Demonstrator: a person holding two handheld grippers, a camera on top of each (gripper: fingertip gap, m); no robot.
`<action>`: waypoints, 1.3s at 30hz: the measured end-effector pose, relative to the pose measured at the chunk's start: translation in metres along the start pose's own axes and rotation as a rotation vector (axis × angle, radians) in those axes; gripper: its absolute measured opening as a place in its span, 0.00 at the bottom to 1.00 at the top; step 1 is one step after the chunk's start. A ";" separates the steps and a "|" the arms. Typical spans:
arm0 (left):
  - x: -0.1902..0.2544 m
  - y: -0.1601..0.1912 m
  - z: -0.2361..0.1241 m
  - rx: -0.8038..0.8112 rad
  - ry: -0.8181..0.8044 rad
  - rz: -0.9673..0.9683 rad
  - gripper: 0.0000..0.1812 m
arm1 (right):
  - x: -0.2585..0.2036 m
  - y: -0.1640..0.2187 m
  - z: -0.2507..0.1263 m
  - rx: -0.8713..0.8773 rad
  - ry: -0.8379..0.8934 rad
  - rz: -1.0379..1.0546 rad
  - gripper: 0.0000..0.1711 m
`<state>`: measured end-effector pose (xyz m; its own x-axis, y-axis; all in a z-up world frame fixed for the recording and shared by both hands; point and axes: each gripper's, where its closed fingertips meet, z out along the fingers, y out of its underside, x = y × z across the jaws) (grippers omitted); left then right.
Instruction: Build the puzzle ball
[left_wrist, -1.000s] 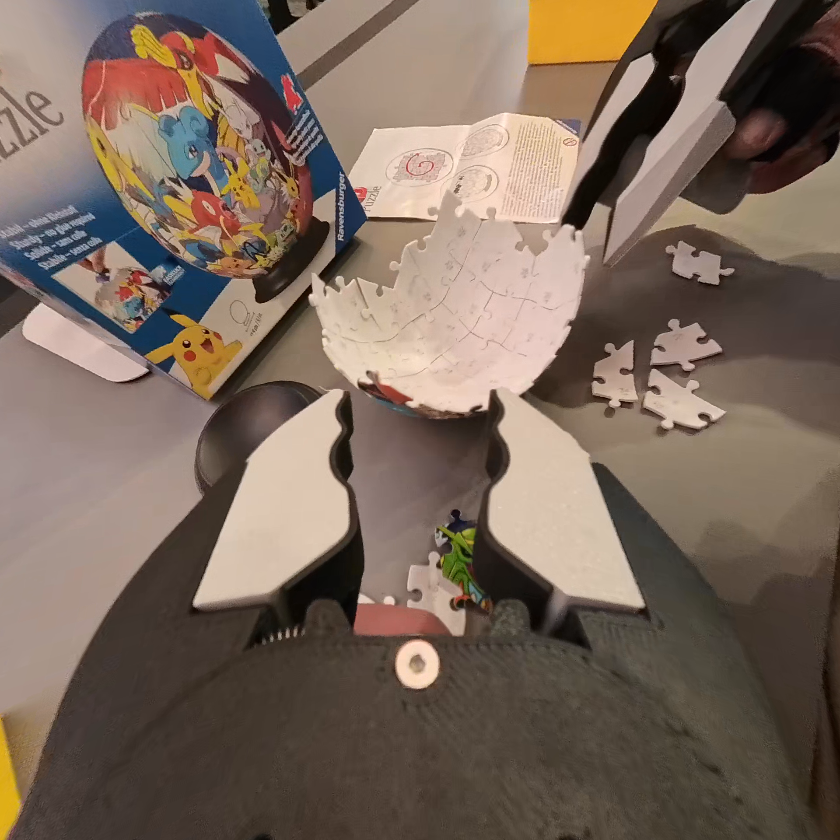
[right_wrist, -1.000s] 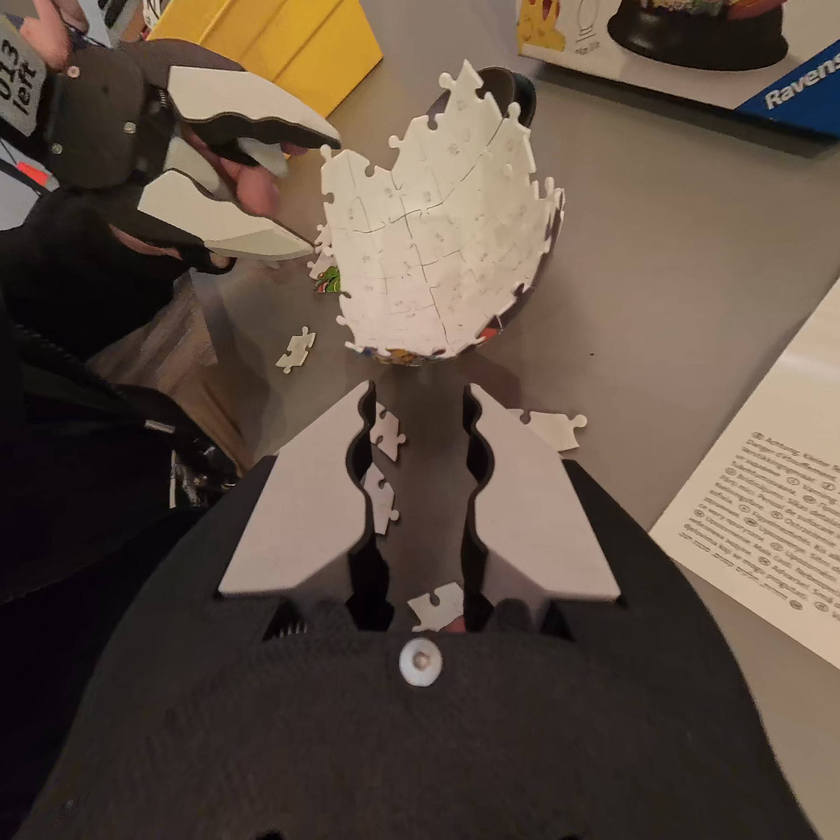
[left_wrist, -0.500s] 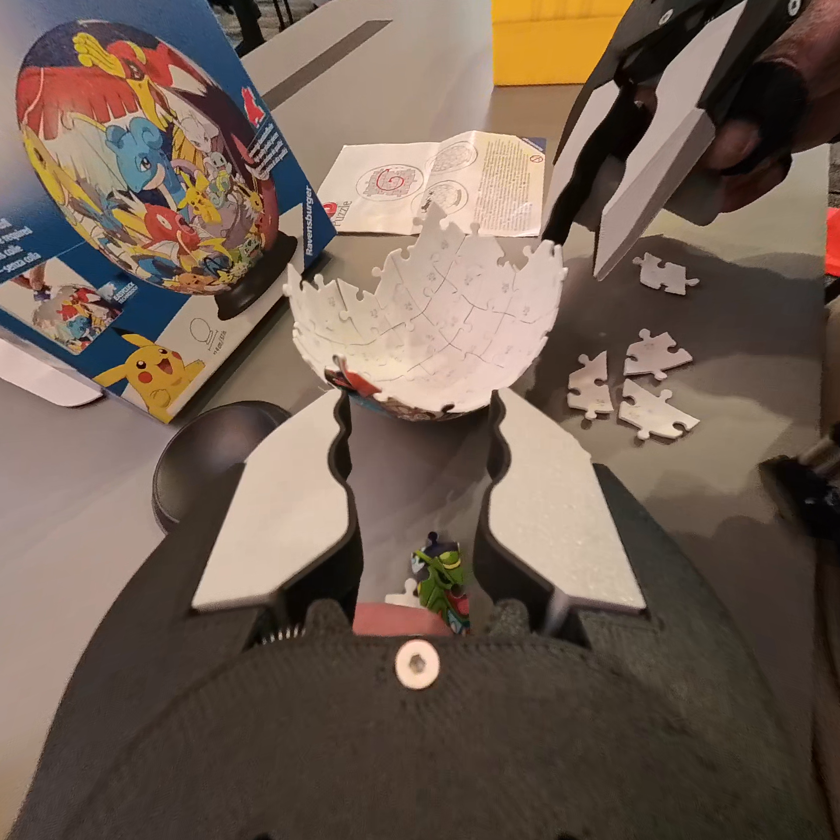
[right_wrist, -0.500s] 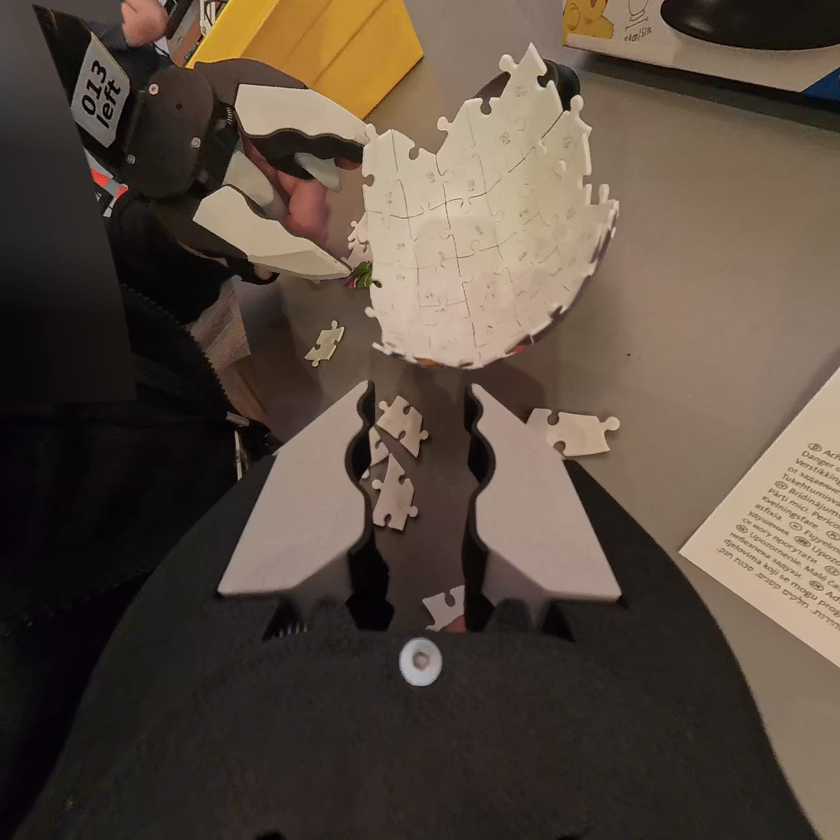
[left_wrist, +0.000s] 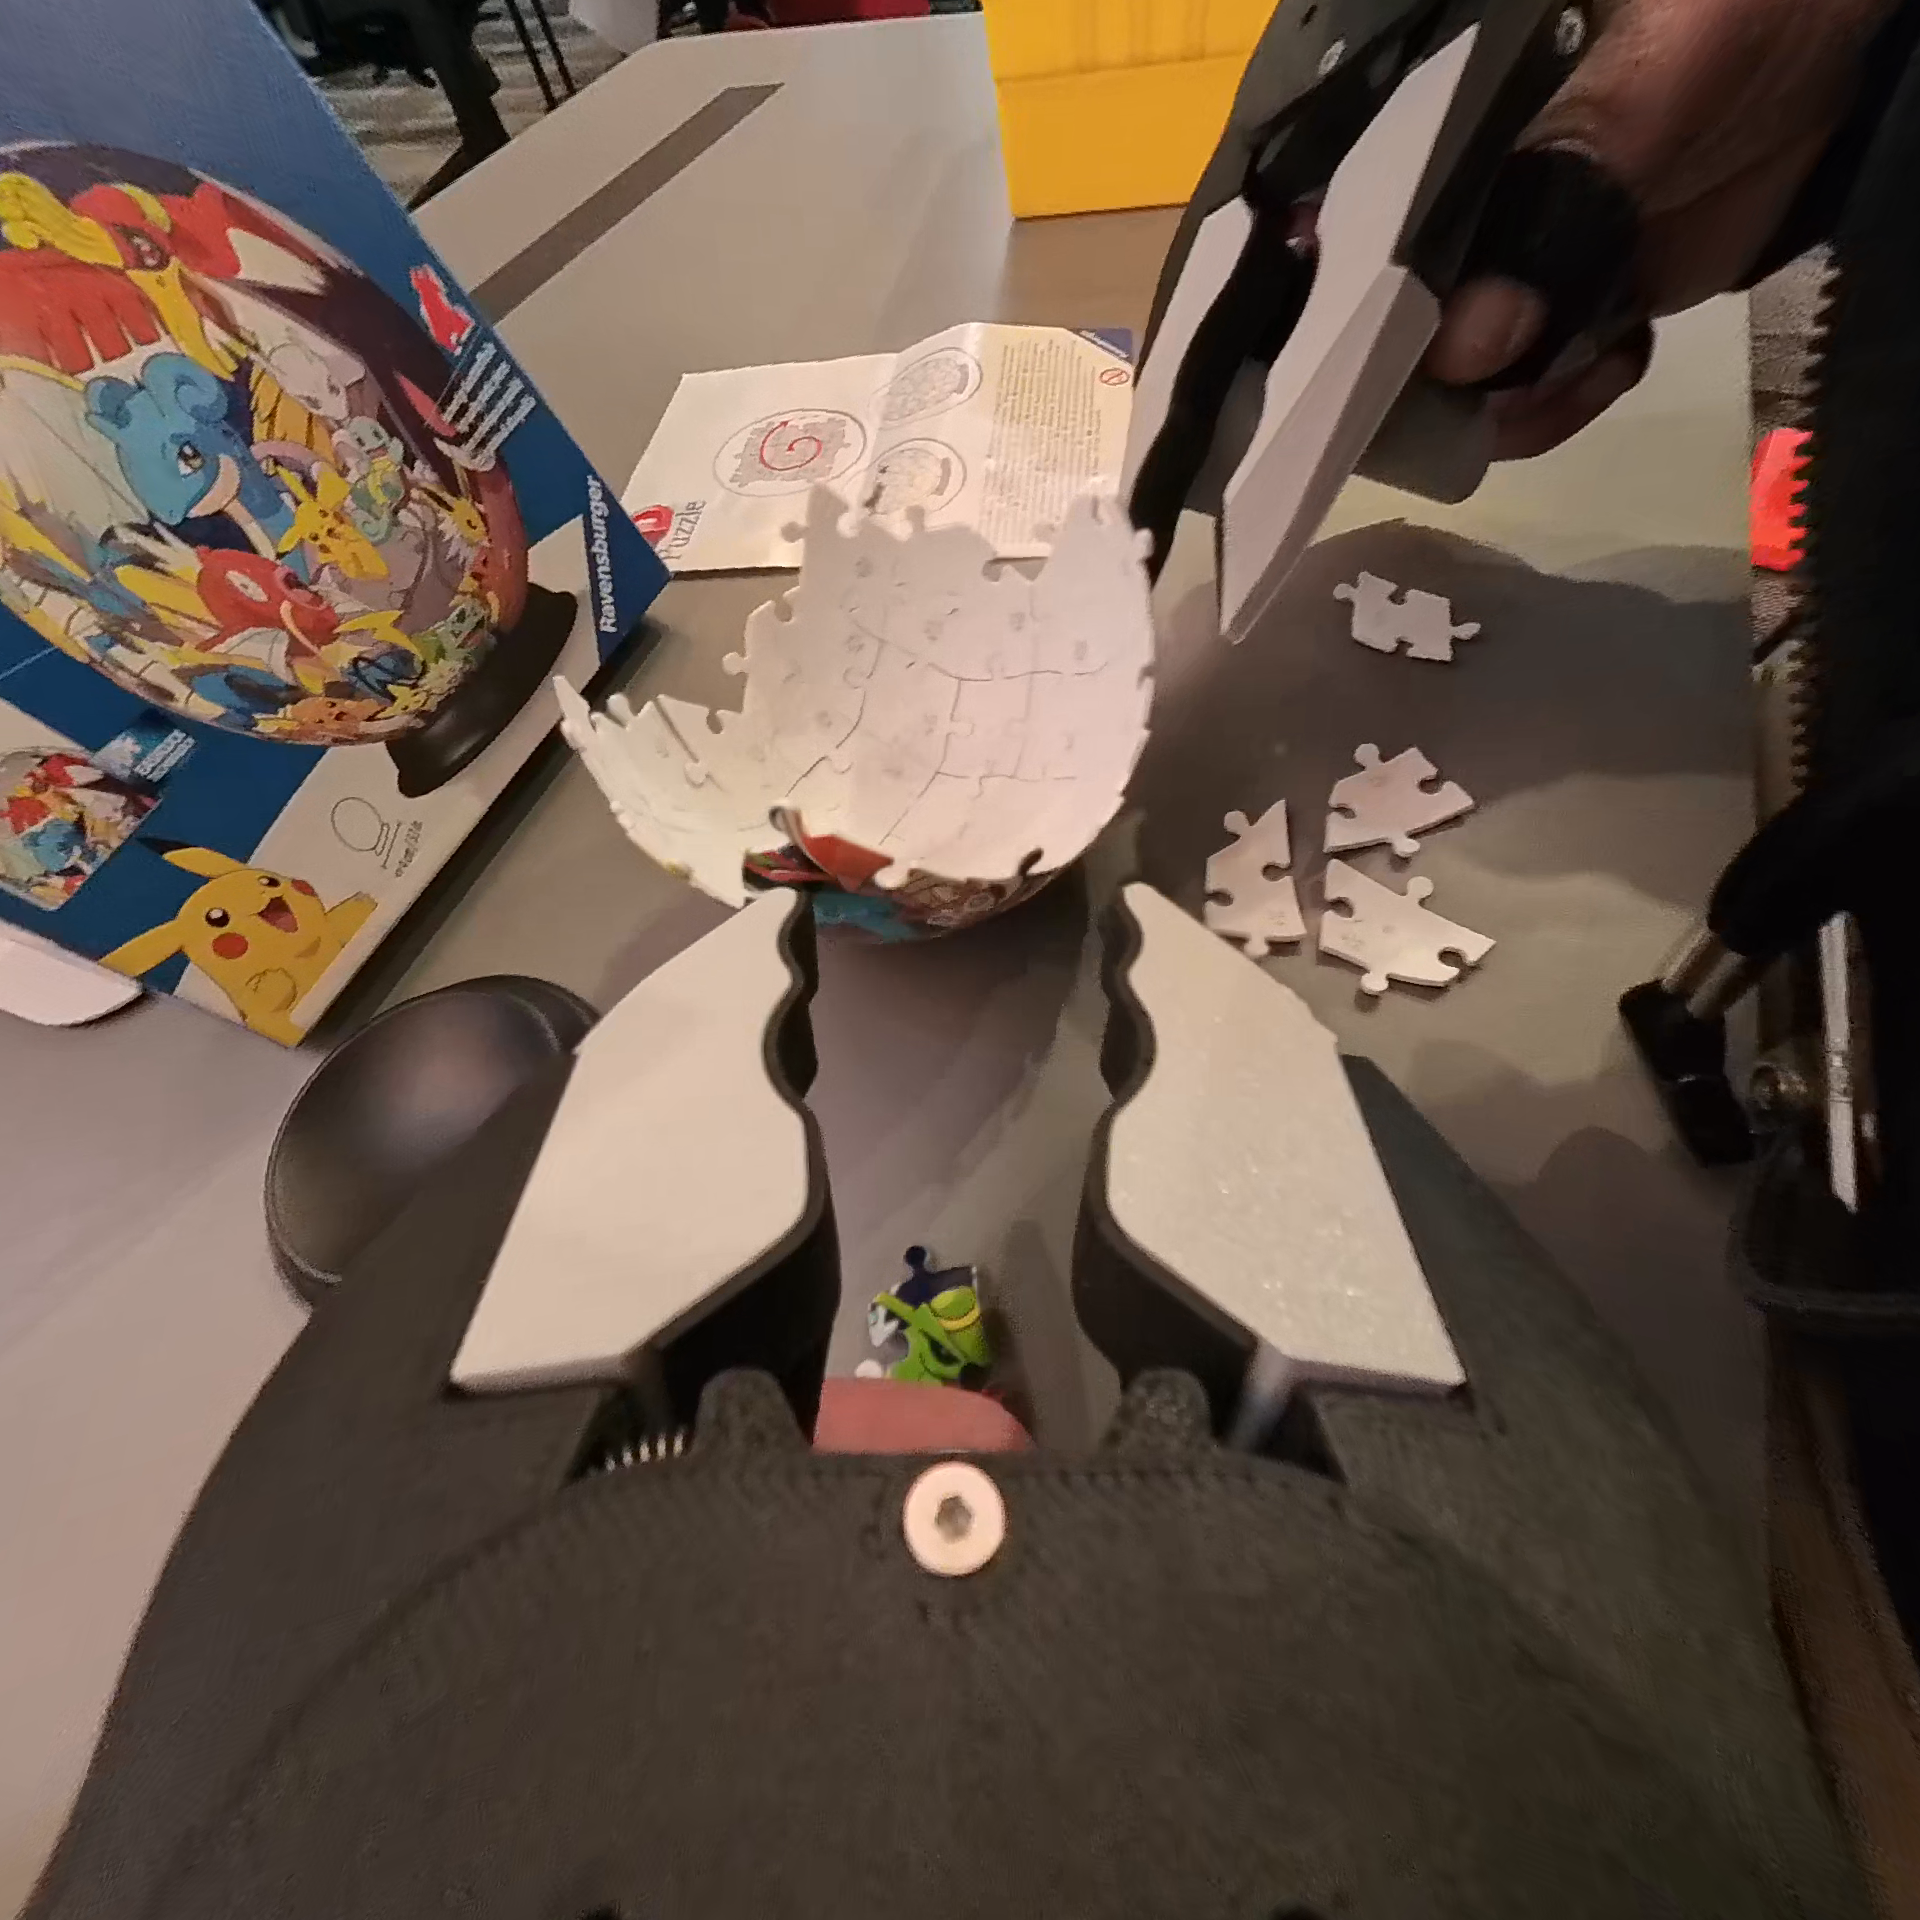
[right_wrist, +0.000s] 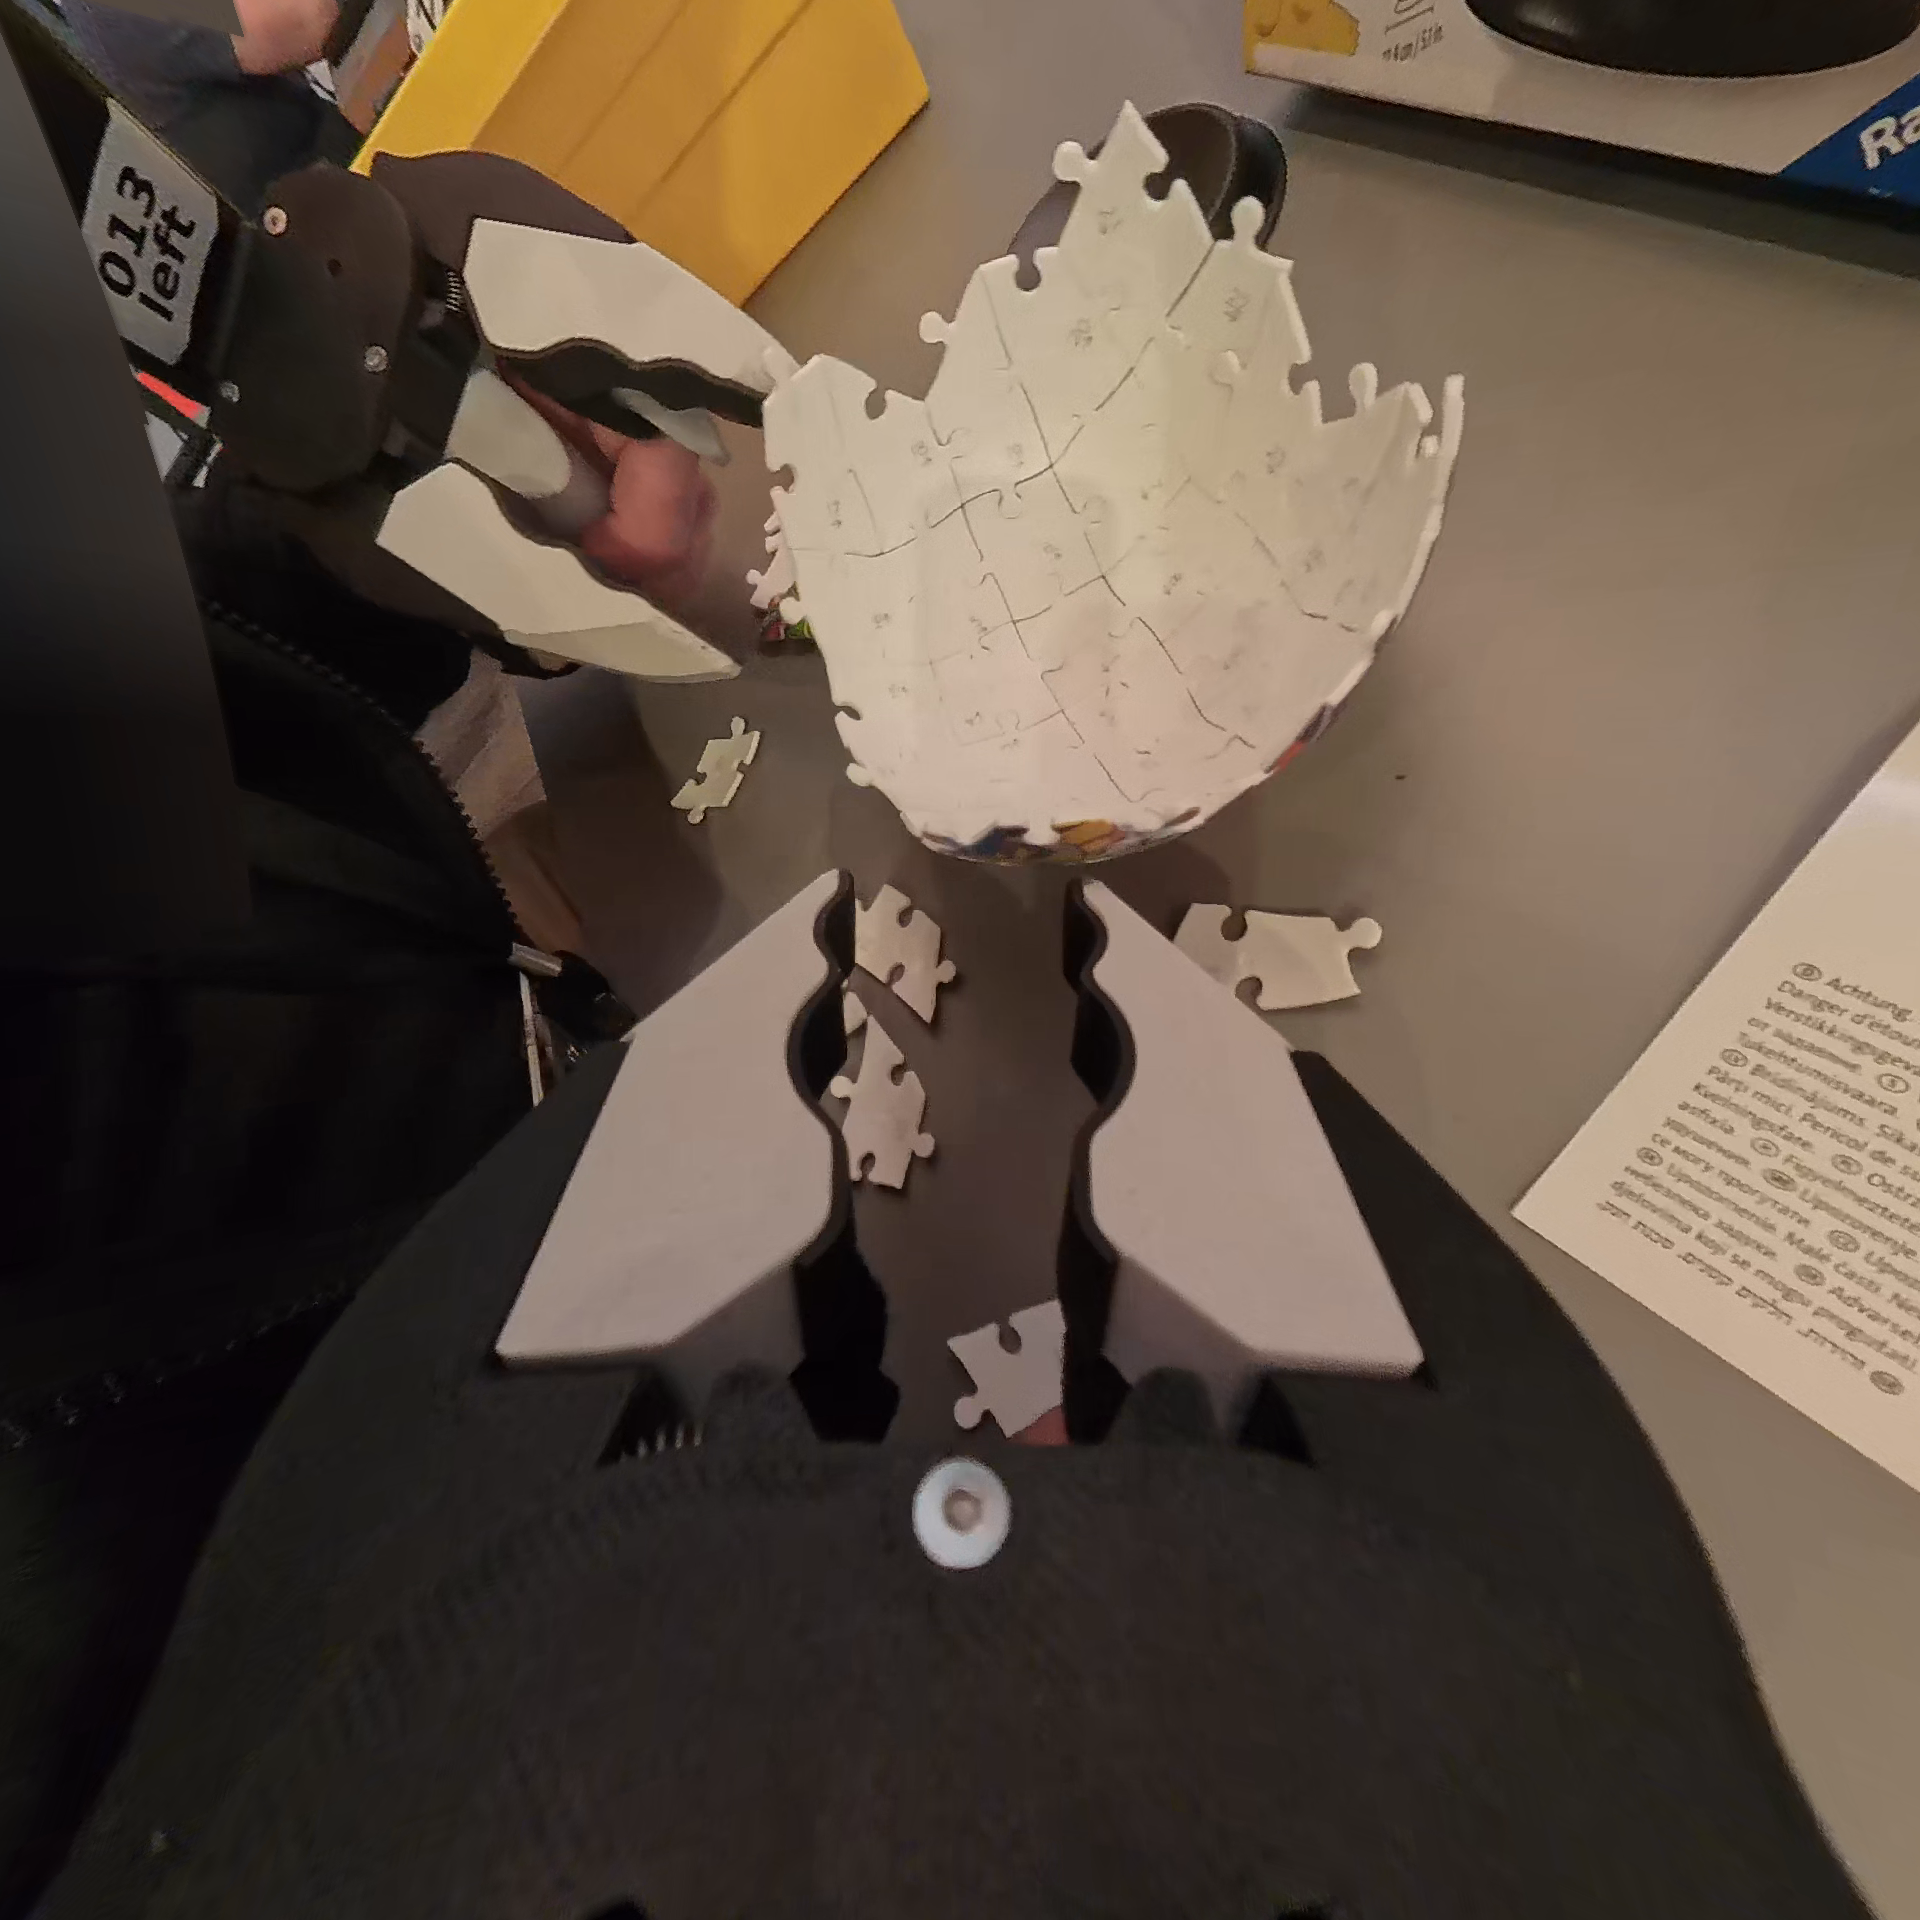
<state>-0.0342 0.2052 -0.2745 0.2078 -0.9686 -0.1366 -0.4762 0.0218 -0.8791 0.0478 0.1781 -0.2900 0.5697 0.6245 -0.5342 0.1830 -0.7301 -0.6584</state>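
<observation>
The half-built white puzzle-ball shell (left_wrist: 935, 717) sits just beyond both grippers' spread, empty jaws. Only the left wrist view shows a green printed piece (left_wrist: 935, 1335) between its jaws (the right shows white ones).

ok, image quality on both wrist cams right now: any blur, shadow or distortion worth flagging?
Left wrist view: the left gripper is slightly soft, as is the loose green piece; dark shadows fall on the table around the white pieces. Right wrist view: the half-built puzzle ball is sharp, the left edge is very dark, and wide-angle bending shows at the rims of both views.
</observation>
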 end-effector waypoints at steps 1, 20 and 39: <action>0.003 -0.001 0.001 0.002 0.009 0.005 0.28 | 0.001 0.001 -0.001 -0.003 0.006 -0.001 0.22; 0.040 -0.029 -0.008 0.083 0.137 0.078 0.27 | 0.047 -0.020 -0.013 0.087 0.187 0.100 0.20; -0.061 0.013 0.029 -0.121 0.004 -0.388 0.30 | 0.054 -0.020 0.023 -0.011 0.211 0.045 0.07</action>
<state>-0.0285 0.2720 -0.2910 0.3889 -0.9000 0.1967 -0.4605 -0.3748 -0.8046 0.0566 0.2333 -0.3178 0.7322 0.5202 -0.4396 0.1618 -0.7598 -0.6297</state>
